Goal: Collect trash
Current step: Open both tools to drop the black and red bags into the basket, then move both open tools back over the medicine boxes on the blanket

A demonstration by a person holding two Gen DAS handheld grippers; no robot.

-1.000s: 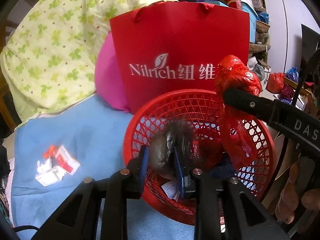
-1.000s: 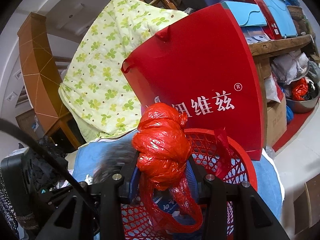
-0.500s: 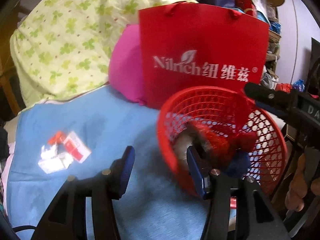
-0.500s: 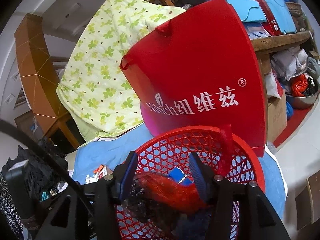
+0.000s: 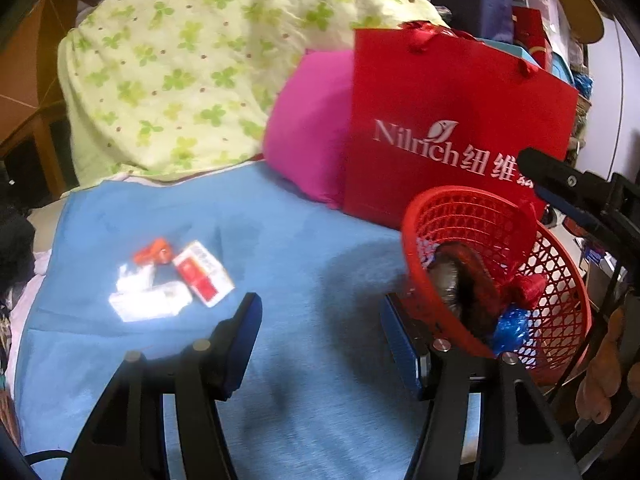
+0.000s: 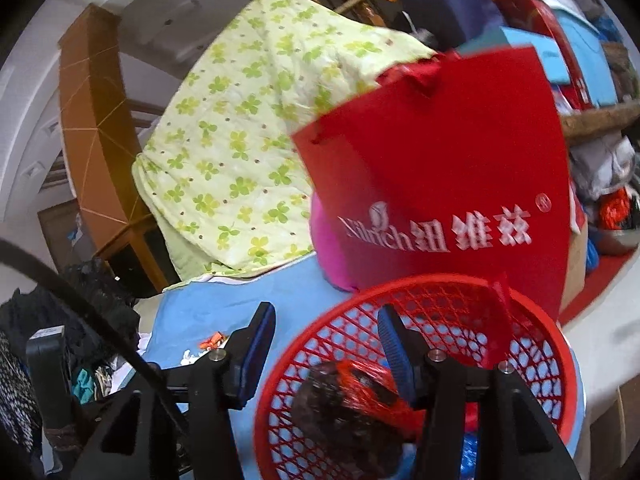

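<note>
Done: bags in basket [image 5: 472, 216], frame right | Left: wrappers [image 5: 168, 280] on cloth [image 5: 320, 340], mid-left | Your left gripper [image 5: 320, 332] opening, empty | right gripper [image 6: 326, 344] released, empty

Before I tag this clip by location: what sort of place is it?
Probably a cluttered home bedroom or storeroom: a clover-print quilt heaped behind a blue sheet, beside shelves crammed with boxes.

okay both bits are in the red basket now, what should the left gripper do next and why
Probably swing the left gripper, jaws opening and empty, toward the wrappers left on the blue cloth; the basket already holds the rest.
</note>
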